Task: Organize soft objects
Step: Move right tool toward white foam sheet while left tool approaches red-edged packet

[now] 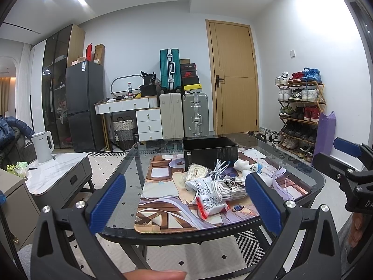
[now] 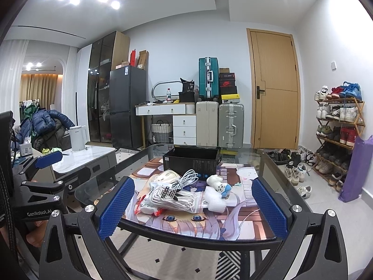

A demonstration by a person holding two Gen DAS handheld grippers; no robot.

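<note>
While both grippers hang spread and empty short of the table, nothing is gripped.
Left gripper [image 1: 184, 200] and right gripper [image 2: 192, 206] face the pile [image 2: 177, 192] at frame centre, before the black box [image 2: 192, 159]; tangled white cable [image 2: 186, 178], seemingly looped through the pile, could drag neighbours off the glass table [image 2: 275, 163].

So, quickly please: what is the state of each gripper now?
Left gripper: open, holding nothing.
Right gripper: open, holding nothing.
</note>
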